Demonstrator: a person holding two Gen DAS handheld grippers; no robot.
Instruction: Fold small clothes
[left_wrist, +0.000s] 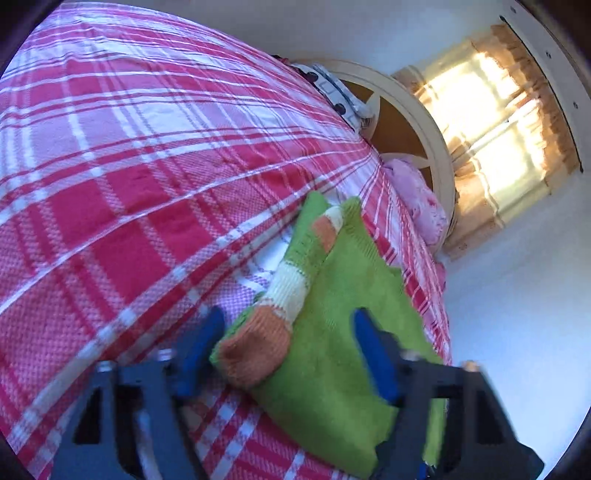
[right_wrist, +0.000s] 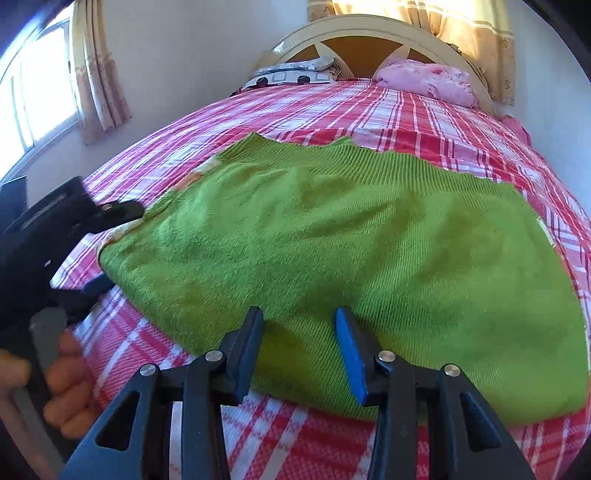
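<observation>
A red-and-white plaid bedspread (right_wrist: 424, 122) covers the bed beneath me, running up to a cream headboard (right_wrist: 369, 33) where a pink pillow (right_wrist: 428, 79) and a patterned pillow (right_wrist: 291, 75) lie. On it, near the foot, the green sweater (right_wrist: 332, 236) lies spread flat, one striped sleeve (left_wrist: 291, 277) of orange, cream and green folded across its body. My right gripper (right_wrist: 299, 325) hovers at the sweater's near hem, blue pads apart, holding nothing. My left gripper (left_wrist: 288, 325) sits at the sleeve's orange cuff (left_wrist: 255, 347), jaws wide on either side, not clamped.
</observation>
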